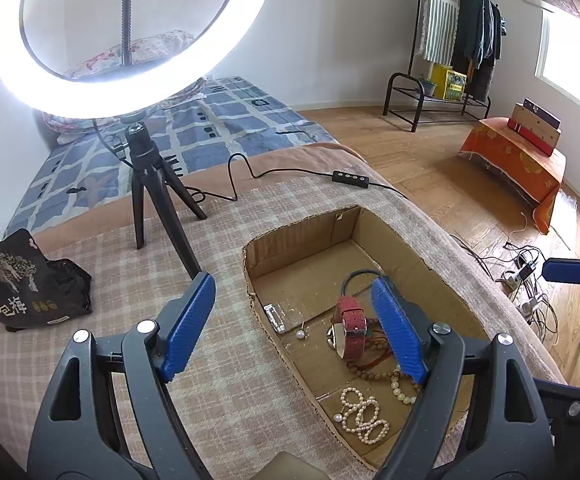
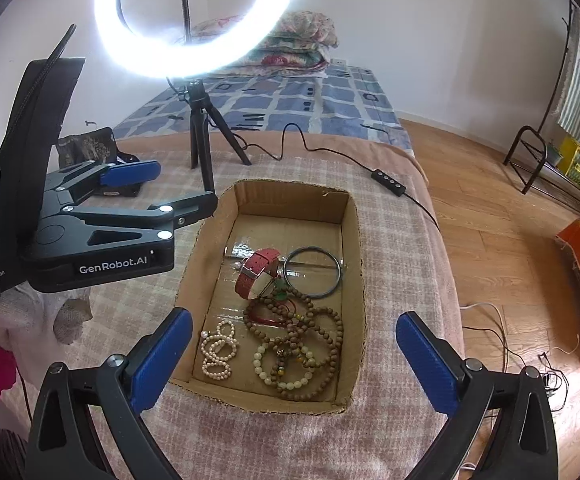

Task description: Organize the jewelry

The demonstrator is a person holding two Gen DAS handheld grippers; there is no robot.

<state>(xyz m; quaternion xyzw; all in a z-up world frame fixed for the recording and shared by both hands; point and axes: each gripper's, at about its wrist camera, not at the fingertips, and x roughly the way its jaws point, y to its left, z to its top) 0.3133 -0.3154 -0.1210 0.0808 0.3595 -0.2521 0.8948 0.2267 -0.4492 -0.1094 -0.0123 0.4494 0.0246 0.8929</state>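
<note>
Only right view shows the bangle (image 2: 313, 272) whole (both tongs gape, empty).

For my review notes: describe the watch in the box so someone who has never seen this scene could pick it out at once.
Find the open cardboard box sunk into the checked blanket in front of the ring light. Toward its far end, beside a thin dark metal bangle, lies the watch. It is the only piece with a flat red strap and a shiny case; the others are beads, pearls or plain rings.
</note>
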